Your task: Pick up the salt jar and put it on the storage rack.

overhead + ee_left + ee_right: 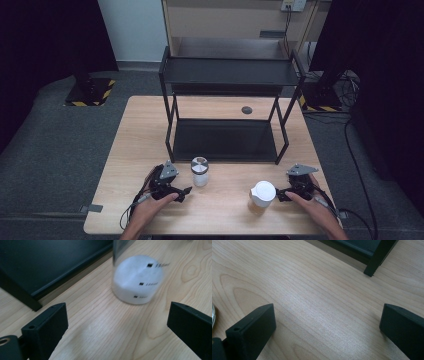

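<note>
Nothing grasped yet. Jar (199, 171) stands on bench (130, 150) before rack (225, 115), just beside left tongs (185, 191), jaws wide, nothing between. Cup (262, 193) next to right tongs (278, 195), also wide. Pickup and placing remain.

Ahead of the black left gripper (117, 322) jaws stands a clear jar (136, 277) with white contents and black scale marks. The table (317, 297) is pale wood with visible grain. The rack (227, 115) beyond is black. A white lid (263, 192) lies by the black right gripper (280, 195).
</note>
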Available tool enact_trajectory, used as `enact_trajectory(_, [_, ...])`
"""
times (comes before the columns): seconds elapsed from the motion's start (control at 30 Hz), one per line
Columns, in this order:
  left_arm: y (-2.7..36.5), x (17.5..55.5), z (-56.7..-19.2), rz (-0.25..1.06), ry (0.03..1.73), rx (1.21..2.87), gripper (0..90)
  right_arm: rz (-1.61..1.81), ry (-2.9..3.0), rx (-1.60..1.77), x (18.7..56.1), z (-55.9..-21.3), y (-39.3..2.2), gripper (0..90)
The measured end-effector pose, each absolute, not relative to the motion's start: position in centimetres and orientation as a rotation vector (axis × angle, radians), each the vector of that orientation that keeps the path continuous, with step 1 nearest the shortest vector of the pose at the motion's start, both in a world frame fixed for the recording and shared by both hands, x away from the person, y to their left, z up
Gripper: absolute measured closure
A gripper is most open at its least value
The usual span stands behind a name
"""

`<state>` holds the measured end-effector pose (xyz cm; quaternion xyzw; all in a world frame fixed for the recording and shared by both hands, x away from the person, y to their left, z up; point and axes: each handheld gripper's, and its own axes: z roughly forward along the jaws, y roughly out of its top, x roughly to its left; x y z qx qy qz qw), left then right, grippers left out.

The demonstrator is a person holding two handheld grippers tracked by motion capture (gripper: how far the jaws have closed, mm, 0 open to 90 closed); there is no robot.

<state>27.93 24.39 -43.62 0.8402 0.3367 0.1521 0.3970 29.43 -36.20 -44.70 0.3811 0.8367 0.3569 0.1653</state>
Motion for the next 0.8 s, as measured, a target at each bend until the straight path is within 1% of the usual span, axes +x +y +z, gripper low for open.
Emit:
enact_trajectory(0.13, [23.9, 28.1, -43.6, 0.370, 0.836, 2.106, 2.3, 1.017, 2.384, 1.086, 29.4, -44.7, -36.2, 1.3])
enact_trajectory(0.4, [22.3, 28.6, -43.6, 0.362, 0.806, 2.117, 2.8, 1.017, 2.384, 1.086, 29.4, -44.7, -36.2, 1.3])
enact_trajectory(0.8, [21.4, 29.3, -43.8, 0.354, 0.801, 2.105, 3.1, 1.018, 2.384, 1.086, 29.4, -44.7, -36.2, 1.4])
